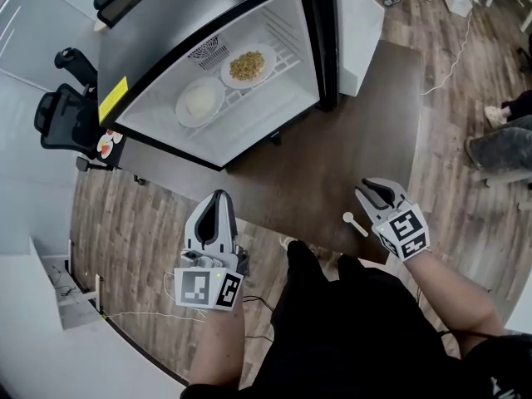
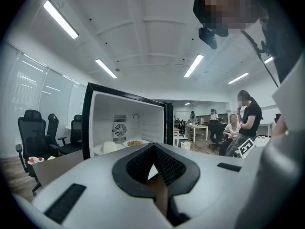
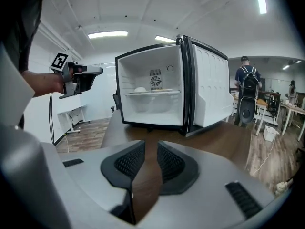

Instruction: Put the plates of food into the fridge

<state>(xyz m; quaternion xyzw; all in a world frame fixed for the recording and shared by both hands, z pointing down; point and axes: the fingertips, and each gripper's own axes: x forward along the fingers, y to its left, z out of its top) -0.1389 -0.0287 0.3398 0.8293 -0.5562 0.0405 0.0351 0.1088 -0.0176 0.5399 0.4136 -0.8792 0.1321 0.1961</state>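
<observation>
A small fridge stands open on the dark brown table, its door swung to the right. Two plates rest on its wire shelf: one with white food, one with yellowish food. Both show in the left gripper view, the white one and the yellowish one. My left gripper hovers off the table's near left edge, tips together and empty. My right gripper is over the table's near right part. Its pads stand apart with only table between them.
A white spoon lies on the table just left of the right gripper. A black office chair and a small plate of food stand left of the fridge. Someone's legs and a cable are on the floor at right.
</observation>
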